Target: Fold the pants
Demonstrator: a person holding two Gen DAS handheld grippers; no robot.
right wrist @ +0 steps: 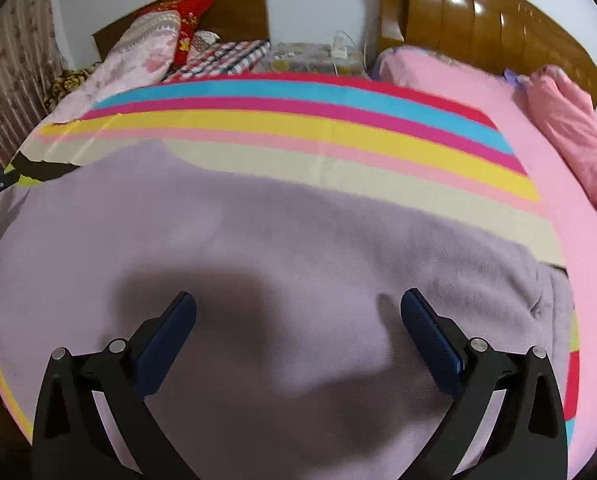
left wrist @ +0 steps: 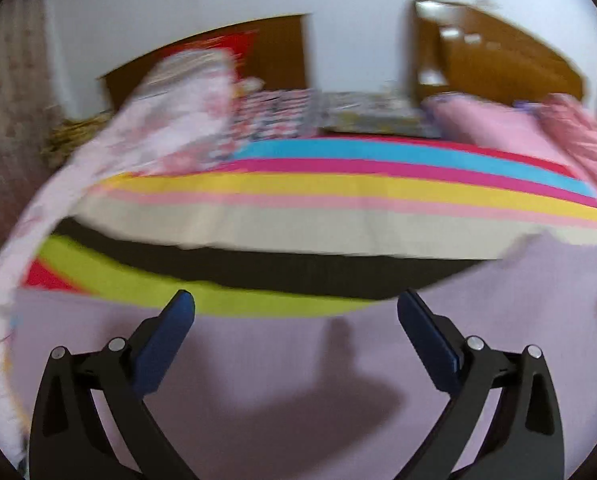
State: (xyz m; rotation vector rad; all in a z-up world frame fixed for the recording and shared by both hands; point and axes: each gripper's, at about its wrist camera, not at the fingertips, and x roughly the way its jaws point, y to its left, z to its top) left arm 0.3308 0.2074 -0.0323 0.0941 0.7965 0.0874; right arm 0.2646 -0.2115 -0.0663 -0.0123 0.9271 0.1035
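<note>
- Pale lilac soft-knit pants (right wrist: 298, 248) lay spread flat on the bed, on top of a striped blanket with red, blue, magenta, yellow, pink, beige and black bands (right wrist: 298, 120); the fabric filled the lower half of both wrist views
- Left gripper (left wrist: 296, 304) was wide open, blue-padded fingers (left wrist: 166, 344) well apart, nothing between them; it hung over the lilac fabric near the edge where the lime and black bands showed; left view was motion-blurred, so contact with the cloth could not be told
- Right gripper (right wrist: 298, 304) was also wide open and held nothing; it sat above the middle of the pants, its dark shadow on the cloth just ahead of the fingers
- A small dark piece of the left gripper showed at the far left edge of the right view, near the pants' edge
- Pink quilt (right wrist: 570, 128) lay along the right side of the bed; floral pink pillow (right wrist: 146, 56) and red pillow (right wrist: 190, 12) at the far left; brown wooden headboard (right wrist: 478, 16) behind
</note>
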